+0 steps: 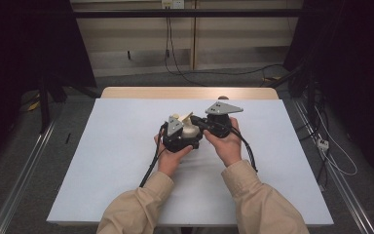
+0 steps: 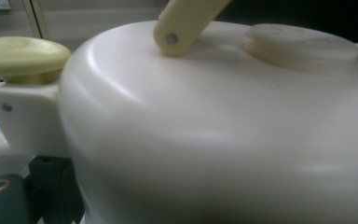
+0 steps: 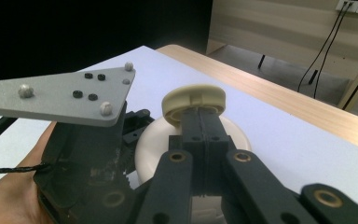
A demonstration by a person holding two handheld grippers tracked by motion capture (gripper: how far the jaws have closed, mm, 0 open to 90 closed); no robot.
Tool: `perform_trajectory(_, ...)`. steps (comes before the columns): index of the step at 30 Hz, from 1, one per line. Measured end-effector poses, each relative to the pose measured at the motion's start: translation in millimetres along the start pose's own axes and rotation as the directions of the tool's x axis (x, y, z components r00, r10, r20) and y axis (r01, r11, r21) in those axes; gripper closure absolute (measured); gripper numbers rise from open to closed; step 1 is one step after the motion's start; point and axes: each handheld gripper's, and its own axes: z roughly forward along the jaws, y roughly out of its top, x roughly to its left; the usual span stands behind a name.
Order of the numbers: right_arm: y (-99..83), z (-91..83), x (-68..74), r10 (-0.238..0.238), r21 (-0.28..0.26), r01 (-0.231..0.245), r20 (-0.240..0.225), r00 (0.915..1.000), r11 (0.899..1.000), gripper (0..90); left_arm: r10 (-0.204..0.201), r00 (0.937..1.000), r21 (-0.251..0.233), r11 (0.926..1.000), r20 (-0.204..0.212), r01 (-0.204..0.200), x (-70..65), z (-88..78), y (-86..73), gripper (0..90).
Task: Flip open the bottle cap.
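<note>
At frame centre, the left gripper (image 1: 187,132) clasped the cream plastic kettle-shaped pot (image 1: 189,130) above the counter (image 1: 117,146); the right gripper (image 3: 200,112), jaws together, pinched its round lid knob (image 3: 195,101); steady, straight lifting seemed advisable.

Camera positions: one fixed overhead, two riding on the hand-held grippers.

High view: above the person's side, facing forward and down, far enough to take in the whole table (image 1: 126,161) with floor and wall behind. Left gripper view: pressed right up against the cream pot (image 2: 214,140), looking slightly upward across its domed side, blurred by nearness. Right gripper view: close behind its own closed jaws, looking along them over the pot's cap (image 3: 194,99) to the far table edge. All three share the pot; the high and right views also share the left gripper (image 3: 79,154).
</note>
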Motion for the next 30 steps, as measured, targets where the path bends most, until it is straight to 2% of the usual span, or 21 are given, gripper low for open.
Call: perform_trajectory(30, 3.6, 8.5, 1.5, 0.001, 0.003, -0.001, -0.004, 1.0, 1.0, 90.0, 0.005, 1.0, -0.002, 1.0, 0.0, -0.005, 0.2, 0.2, -0.1, 6.0)
